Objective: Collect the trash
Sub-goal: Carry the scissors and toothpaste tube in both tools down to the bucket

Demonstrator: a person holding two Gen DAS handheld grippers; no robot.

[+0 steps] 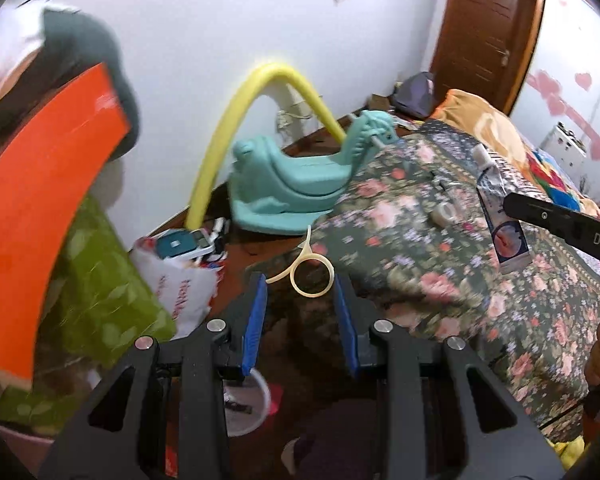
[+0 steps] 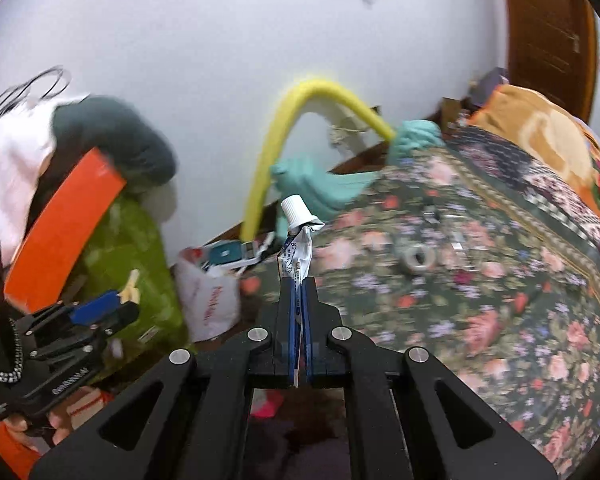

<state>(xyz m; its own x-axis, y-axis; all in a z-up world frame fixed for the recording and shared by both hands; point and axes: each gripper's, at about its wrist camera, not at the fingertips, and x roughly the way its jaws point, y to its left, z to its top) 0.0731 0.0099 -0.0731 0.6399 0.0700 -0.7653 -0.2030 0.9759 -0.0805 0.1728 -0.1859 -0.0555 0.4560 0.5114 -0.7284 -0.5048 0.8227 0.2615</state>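
My right gripper (image 2: 299, 280) is shut on a squeezed white-and-blue toothpaste tube (image 2: 298, 236) with a white cap, held up off the floral bedspread (image 2: 480, 280). The tube also shows in the left wrist view (image 1: 500, 216), pinched by the right gripper's fingers (image 1: 548, 216). My left gripper (image 1: 300, 280) has its jaws apart around a cream plastic ring with a pull tab (image 1: 310, 274); the ring touches the tips of the blue pads. In the right wrist view the left gripper (image 2: 112, 308) holds that cream piece (image 2: 130, 286) at its tips. A tape roll (image 1: 448, 212) lies on the bedspread.
A white plastic bag (image 1: 180, 280) with boxes stands on the floor by the wall. A teal rocking toy (image 1: 296, 184) with a yellow foam arch (image 1: 236, 120) sits beside the bed. A green bag (image 1: 100, 280) and an orange board (image 1: 40, 200) are at left. A white bowl (image 1: 248, 404) lies below.
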